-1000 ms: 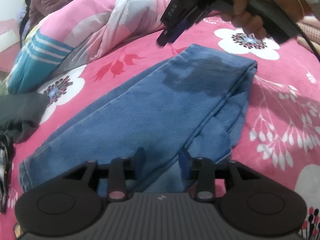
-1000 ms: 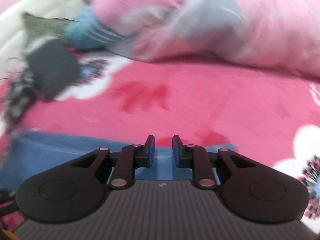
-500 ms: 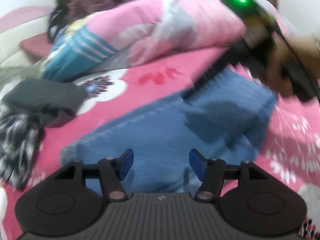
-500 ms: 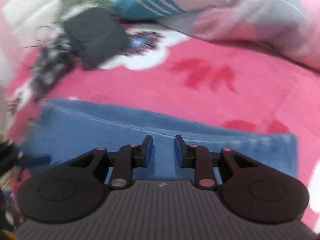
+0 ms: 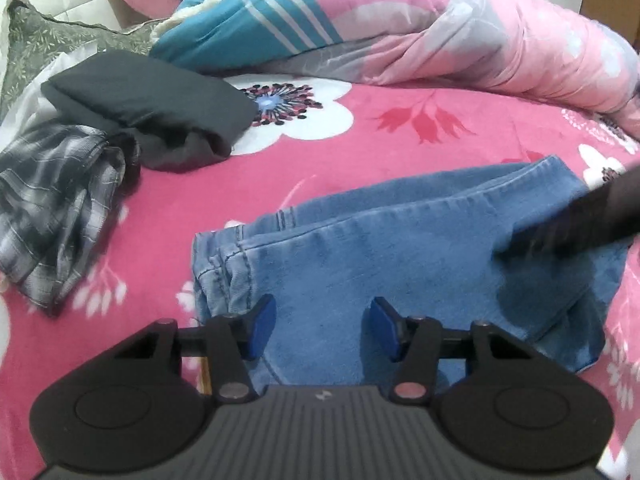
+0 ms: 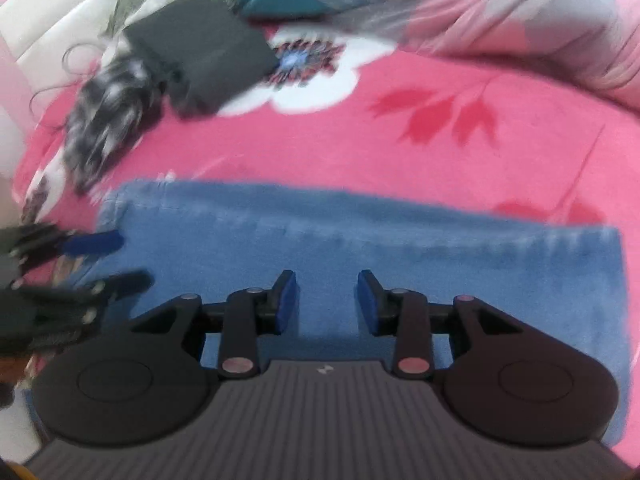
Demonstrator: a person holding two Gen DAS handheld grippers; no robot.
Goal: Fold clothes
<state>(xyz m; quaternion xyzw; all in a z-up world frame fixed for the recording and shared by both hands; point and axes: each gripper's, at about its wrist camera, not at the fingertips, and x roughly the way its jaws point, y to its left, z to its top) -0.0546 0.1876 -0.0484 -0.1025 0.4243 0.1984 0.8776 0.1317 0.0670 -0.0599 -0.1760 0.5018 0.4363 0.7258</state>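
Note:
Folded blue jeans point(image 5: 400, 240) lie flat on the pink flowered bedspread point(image 5: 400, 128). My left gripper point(image 5: 323, 326) hovers open over their near edge by the waistband, nothing between its blue pads. In the right wrist view the jeans point(image 6: 360, 236) stretch across as a blue band, and my right gripper point(image 6: 327, 302) stands open just above them, holding nothing. The right gripper shows as a dark blur point(image 5: 592, 216) at the right edge of the left wrist view, over the jeans' right part. The left gripper's fingers point(image 6: 92, 242) enter at the left of the right wrist view.
A folded dark garment point(image 5: 152, 108) and a crumpled grey plaid cloth point(image 5: 52, 196) lie at the left. A rolled pink and teal quilt point(image 5: 400, 24) fills the back. A green patterned pillow point(image 5: 48, 40) sits at the far left by a white headboard point(image 6: 48, 8).
Both grippers have opened wider. The left gripper has swung left toward the waistband end. The right gripper has dropped from above onto the jeans' right part, and the jeans now lie in a shorter fold.

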